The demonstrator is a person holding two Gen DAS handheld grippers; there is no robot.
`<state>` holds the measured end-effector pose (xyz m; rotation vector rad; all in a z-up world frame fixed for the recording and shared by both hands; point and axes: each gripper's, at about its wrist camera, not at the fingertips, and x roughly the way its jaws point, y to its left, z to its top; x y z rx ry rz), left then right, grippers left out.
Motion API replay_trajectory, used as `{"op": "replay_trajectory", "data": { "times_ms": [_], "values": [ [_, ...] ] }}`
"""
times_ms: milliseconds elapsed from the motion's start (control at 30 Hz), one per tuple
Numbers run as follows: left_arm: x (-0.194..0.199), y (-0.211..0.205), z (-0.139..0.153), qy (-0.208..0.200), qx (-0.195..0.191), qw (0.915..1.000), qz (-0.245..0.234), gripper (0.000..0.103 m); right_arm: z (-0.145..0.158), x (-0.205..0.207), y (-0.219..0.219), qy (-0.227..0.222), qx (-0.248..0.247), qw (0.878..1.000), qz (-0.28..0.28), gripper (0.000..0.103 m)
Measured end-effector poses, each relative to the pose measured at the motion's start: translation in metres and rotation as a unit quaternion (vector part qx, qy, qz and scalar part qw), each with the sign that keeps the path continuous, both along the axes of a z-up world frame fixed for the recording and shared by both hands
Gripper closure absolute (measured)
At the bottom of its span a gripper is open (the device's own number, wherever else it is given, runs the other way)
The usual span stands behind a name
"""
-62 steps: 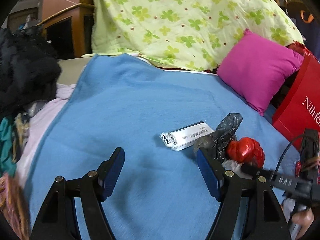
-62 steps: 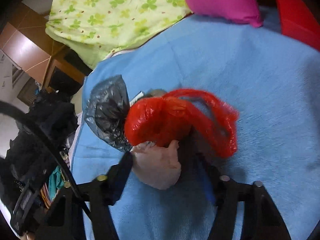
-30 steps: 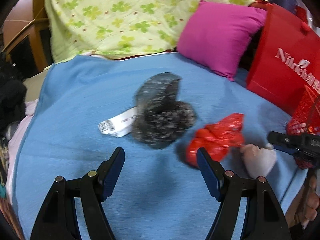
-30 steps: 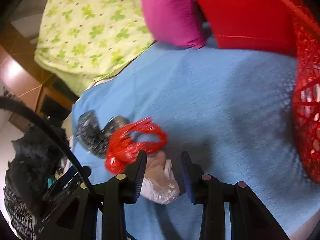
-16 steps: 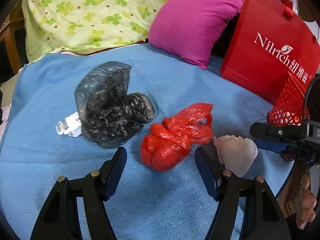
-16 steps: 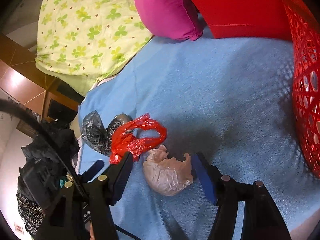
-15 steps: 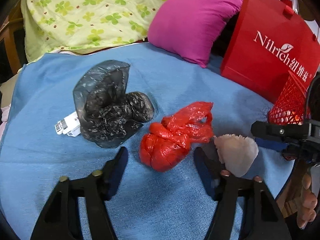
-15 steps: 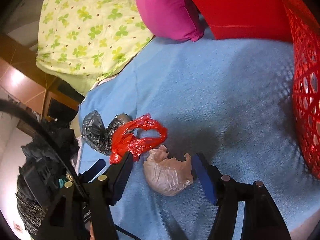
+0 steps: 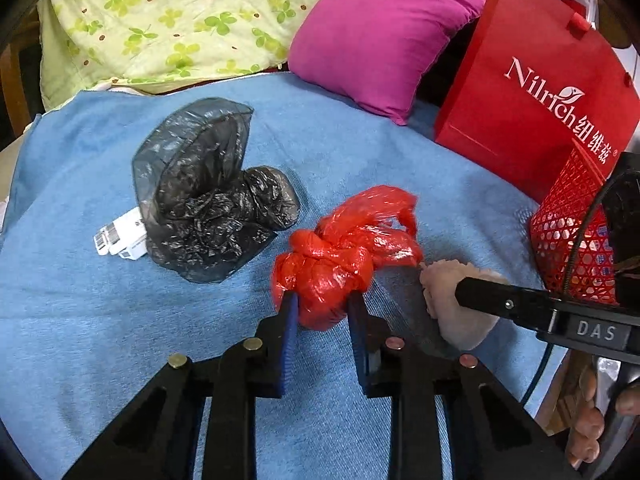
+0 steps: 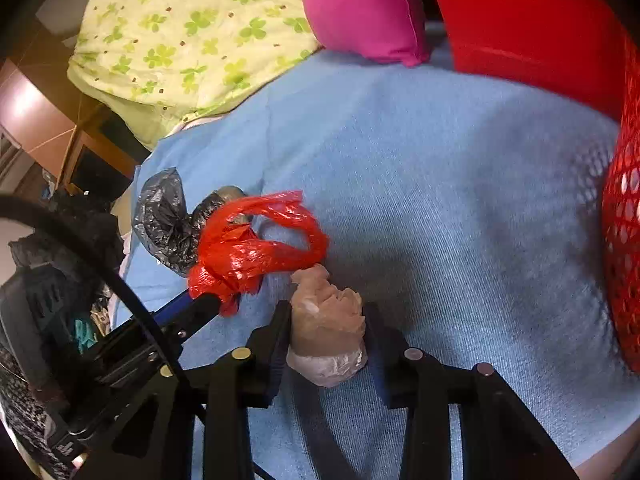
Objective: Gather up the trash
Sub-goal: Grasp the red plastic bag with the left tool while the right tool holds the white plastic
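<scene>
A knotted red plastic bag [image 9: 340, 256] lies on the blue blanket [image 9: 80, 320]. My left gripper [image 9: 322, 304] is shut on its lower end; it also shows in the right wrist view [image 10: 248, 252]. A crumpled pale plastic bag [image 10: 326, 328] lies just right of it, and my right gripper [image 10: 326, 320] is shut on it. That pale bag [image 9: 452, 304] shows in the left wrist view behind the right gripper's finger. A crumpled black plastic bag [image 9: 208, 196] lies to the left, over a white barcoded box [image 9: 120, 236].
A red mesh basket [image 9: 572, 236] stands at the right edge of the blanket, also in the right wrist view [image 10: 624, 240]. A red paper bag [image 9: 532, 88] and a pink pillow [image 9: 376, 36] stand behind. A green flowered quilt [image 9: 168, 20] lies at the back. Dark clothes [image 10: 48, 280] pile at left.
Both grippers have moved forward and closed: the left on the red bag, the right on the pale bag. Half a second ago both were open short of the bags.
</scene>
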<state>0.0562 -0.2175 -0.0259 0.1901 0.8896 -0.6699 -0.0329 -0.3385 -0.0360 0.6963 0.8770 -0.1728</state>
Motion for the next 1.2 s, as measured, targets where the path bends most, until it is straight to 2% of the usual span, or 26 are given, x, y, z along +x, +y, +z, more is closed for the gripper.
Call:
{"op": "replay_trajectory", "data": {
  "times_ms": [233,267,333,600,633,667,700,733,767,800,933,1167,1200],
  "values": [
    [-0.011,0.020,0.016,-0.013,-0.009,0.9999,0.006,0.081,0.017,-0.003,0.010,-0.021,-0.017,1.000,0.002,0.067],
    [-0.013,0.024,0.018,-0.012,-0.011,0.9998,0.008,0.083,0.019,-0.004,0.013,-0.023,-0.022,0.999,0.004,0.067],
    [-0.017,0.030,0.021,-0.010,-0.013,0.9998,0.011,0.095,0.023,-0.006,0.016,-0.024,-0.027,0.999,0.007,0.067],
    [-0.026,0.047,0.017,-0.025,0.011,0.9992,0.030,0.094,0.024,-0.012,0.020,-0.017,-0.035,0.999,0.012,0.067],
    [-0.026,0.048,0.016,-0.029,0.015,0.9989,0.034,0.093,0.023,-0.013,0.020,-0.015,-0.038,0.999,0.011,0.067],
    [-0.025,0.050,0.015,-0.030,0.016,0.9988,0.035,0.085,0.022,-0.013,0.020,-0.014,-0.039,0.999,0.010,0.067],
    [-0.024,0.050,0.015,-0.029,0.013,0.9989,0.033,0.069,0.022,-0.013,0.019,-0.013,-0.037,0.999,0.009,0.067],
    [-0.024,0.050,0.015,-0.029,0.008,0.9990,0.034,0.060,0.021,-0.014,0.018,-0.012,-0.035,0.999,0.008,0.067],
    [-0.025,0.049,0.016,-0.035,0.004,0.9987,0.036,0.042,0.021,-0.014,0.017,-0.011,-0.034,0.999,0.006,0.067],
    [-0.027,0.048,0.018,-0.041,0.002,0.9985,0.036,0.036,0.020,-0.014,0.016,-0.011,-0.034,0.999,0.004,0.067],
    [-0.028,0.034,0.016,-0.049,0.007,0.9986,0.019,0.036,0.020,-0.015,0.013,-0.007,-0.033,0.999,-0.005,0.067],
    [-0.012,0.023,-0.002,-0.008,0.012,0.9994,0.033,0.037,0.015,-0.014,0.007,0.004,-0.031,0.999,-0.015,0.067],
    [-0.012,0.024,-0.003,-0.005,0.011,0.9994,0.033,0.042,0.014,-0.014,0.006,0.006,-0.030,0.999,-0.016,0.067]
  ]
}}
